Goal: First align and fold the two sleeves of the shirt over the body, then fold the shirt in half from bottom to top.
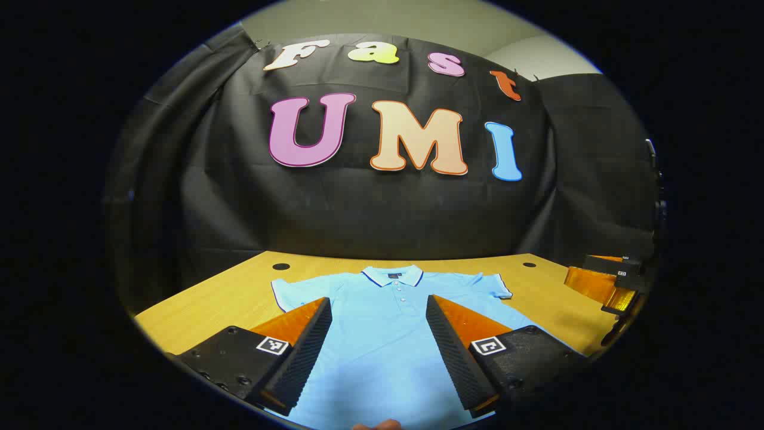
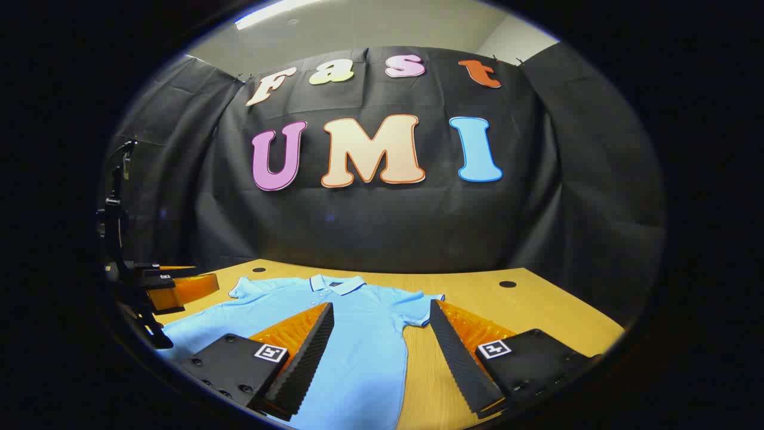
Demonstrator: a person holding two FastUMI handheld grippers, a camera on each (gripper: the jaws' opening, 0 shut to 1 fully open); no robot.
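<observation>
Black cloth backs a wooden tabletop where a light blue polo shirt lies flat, front up, collar toward the wall, both short sleeves spread out. Above its body the left gripper hovers, fingers spread; the right gripper, also spread, hovers over the shirt's side edge.

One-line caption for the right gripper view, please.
Open right tool poised over a light blue polo shirt lying flat, unfolded, on the wooden table.
</observation>
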